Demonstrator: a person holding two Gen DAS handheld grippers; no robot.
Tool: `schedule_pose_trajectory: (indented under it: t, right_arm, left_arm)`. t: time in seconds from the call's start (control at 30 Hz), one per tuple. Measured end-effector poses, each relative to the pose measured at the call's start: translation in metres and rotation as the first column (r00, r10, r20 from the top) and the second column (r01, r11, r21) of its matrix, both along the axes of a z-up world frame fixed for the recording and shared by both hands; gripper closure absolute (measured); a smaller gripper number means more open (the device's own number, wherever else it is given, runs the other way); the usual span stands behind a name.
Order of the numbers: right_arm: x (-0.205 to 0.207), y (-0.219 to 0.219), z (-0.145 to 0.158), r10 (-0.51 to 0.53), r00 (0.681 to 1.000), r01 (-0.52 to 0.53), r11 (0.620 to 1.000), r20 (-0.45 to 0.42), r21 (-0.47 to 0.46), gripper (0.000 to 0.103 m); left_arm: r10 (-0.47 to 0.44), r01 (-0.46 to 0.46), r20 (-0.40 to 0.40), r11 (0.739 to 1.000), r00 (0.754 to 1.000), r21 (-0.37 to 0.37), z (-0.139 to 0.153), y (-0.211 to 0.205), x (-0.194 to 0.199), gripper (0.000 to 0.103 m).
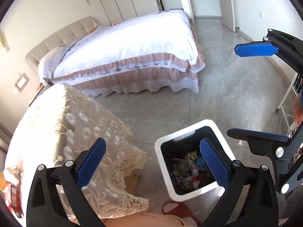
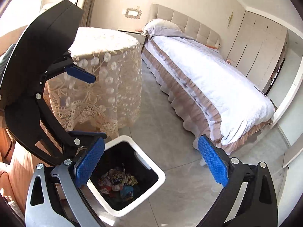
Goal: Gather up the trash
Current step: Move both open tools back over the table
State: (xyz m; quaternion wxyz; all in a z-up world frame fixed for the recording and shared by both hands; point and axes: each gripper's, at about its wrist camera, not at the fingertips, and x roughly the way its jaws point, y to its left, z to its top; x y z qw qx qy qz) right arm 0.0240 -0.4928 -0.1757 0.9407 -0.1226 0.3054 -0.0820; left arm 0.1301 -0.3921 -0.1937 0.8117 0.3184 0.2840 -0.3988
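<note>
Sunlit bedroom, ruffled bed (image 1: 132, 43), grey tile floor (image 1: 236, 94)

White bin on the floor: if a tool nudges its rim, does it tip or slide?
The white bin probably slides: the floor looks smooth. It likely feels light, holding only crumpled wrappers. Being tall and open, a high push might tip it.

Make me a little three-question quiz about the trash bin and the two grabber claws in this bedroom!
1. True or false: the white trash bin is empty.
2. The left gripper is: A) open, holding nothing; B) shut on a wrapper; C) shut on a sock.
3. Fill in: the round table next to the bin is covered by a ____ cloth.

Key
1. False: crumpled wrappers lie at the bottom.
2. A. The right gripper is open and empty too.
3. Lace.
</note>
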Motion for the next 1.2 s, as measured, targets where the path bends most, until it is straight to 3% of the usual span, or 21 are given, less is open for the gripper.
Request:
schedule_pose_trajectory:
  t: [0.2, 0.33, 0.6, 0.83, 0.93, 1.03, 1.2]
  right_arm:
    - [0.015, 0.028, 0.039, 0.035, 0.992, -0.037, 0.999, 0.12, 0.022, 0.005]
    - [0.035, 0.054, 0.056, 0.095, 0.981, -0.103, 0.994, 0.171, 0.042, 0.005]
    - [0.085, 0.113, 0.081, 0.238, 0.943, -0.264, 0.961, 0.232, 0.088, 0.005]
    - [0.127, 0.169, 0.092, 0.35, 0.912, -0.375, 0.922, 0.216, 0.092, 0.005]
    - [0.147, 0.192, 0.092, 0.377, 0.905, -0.4, 0.912, 0.197, 0.092, 0.005]
    - [0.172, 0.212, 0.089, 0.39, 0.907, -0.408, 0.907, 0.158, 0.104, 0.005]
    - [0.217, 0.238, 0.08, 0.38, 0.921, -0.388, 0.913, 0.084, 0.127, 0.005]
  left_arm:
    - [0.177, -0.172, 0.06, 0.982, 0.982, -0.08, 0.041, 0.049, 0.019, 0.005]
    - [0.332, -0.324, 0.033, 0.934, 0.943, -0.154, 0.063, 0.095, 0.043, 0.005]
    - [0.515, -0.491, 0.052, 0.839, 0.856, -0.233, 0.092, 0.186, 0.074, 0.005]
    - [0.608, -0.575, 0.074, 0.778, 0.791, -0.254, 0.105, 0.255, 0.095, 0.005]
    - [0.656, -0.621, 0.082, 0.742, 0.75, -0.253, 0.106, 0.288, 0.108, 0.005]
    - [0.69, -0.659, 0.067, 0.711, 0.72, -0.244, 0.103, 0.319, 0.123, 0.005]
    - [0.722, -0.707, 0.017, 0.683, 0.692, -0.184, 0.084, 0.365, 0.156, 0.005]
